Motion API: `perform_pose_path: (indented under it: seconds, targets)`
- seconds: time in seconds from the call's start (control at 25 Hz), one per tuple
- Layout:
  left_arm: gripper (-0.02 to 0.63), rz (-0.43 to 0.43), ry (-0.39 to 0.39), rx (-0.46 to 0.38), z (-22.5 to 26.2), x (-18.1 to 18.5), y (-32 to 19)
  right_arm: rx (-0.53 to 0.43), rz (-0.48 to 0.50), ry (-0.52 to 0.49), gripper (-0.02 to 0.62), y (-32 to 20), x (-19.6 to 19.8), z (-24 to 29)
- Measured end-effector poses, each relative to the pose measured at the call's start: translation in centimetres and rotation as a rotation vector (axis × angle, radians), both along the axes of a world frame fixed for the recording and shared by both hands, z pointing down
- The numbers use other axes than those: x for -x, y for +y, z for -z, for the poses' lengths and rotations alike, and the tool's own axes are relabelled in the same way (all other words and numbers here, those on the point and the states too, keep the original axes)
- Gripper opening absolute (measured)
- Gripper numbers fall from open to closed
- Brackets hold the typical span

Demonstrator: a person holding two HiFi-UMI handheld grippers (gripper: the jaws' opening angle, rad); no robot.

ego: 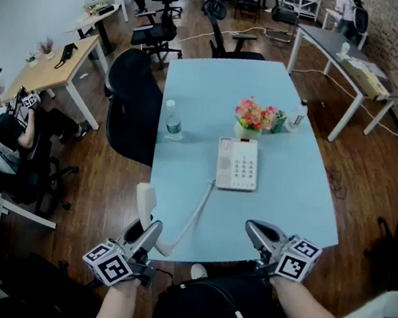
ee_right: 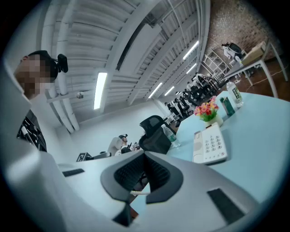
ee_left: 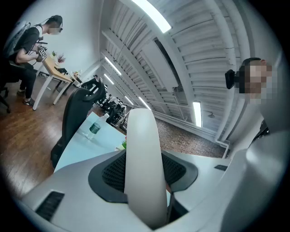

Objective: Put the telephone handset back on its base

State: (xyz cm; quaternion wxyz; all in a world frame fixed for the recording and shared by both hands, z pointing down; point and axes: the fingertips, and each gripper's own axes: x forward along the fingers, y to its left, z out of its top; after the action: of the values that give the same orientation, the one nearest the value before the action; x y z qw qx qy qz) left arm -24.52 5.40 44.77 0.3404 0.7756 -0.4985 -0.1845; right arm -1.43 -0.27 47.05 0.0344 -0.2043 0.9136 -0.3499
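The white telephone base [ego: 237,164] with its keypad lies in the middle of the light blue table [ego: 289,198]; it also shows in the right gripper view [ee_right: 209,144]. My left gripper [ego: 150,230] is shut on the white handset [ego: 145,200], which stands upright off the table's near left edge. In the left gripper view the handset [ee_left: 142,167] fills the space between the jaws. A coiled cord [ego: 192,216] runs from it to the base. My right gripper [ego: 253,229] hovers at the near edge, shut and holding nothing [ee_right: 146,174].
A pot of flowers [ego: 253,118] stands just behind the base. A water bottle [ego: 173,119] is at the table's left, another bottle [ego: 298,116] at its right. A black office chair [ego: 134,104] presses on the left edge. A person [ego: 7,126] sits far left.
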Motion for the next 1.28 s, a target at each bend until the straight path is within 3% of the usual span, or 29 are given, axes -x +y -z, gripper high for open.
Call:
perform_pose_path:
  seconds: [0.4,0.76,0.88,1.28]
  targets:
    - [0.210,0.002,-0.036,0.013,-0.1,-1.2,-2.0,0.004,-0.006,0.011,0.015,-1.7,-1.4,-0.3]
    - [0.210,-0.016,-0.020,0.037,-0.9,-3.5,-5.6,-0.004,-0.023,0.008,0.015,-5.1,-3.7,0.1]
    - [0.210,-0.026,-0.062,0.052,-0.8,-4.3,-7.6,-0.002,-0.044,-0.004,0.015,-6.5,-4.9,-0.2]
    - [0.210,-0.034,-0.098,0.119,-2.6,-6.4,-12.4,-0.001,-0.082,-0.013,0.015,-10.1,-7.6,0.2]
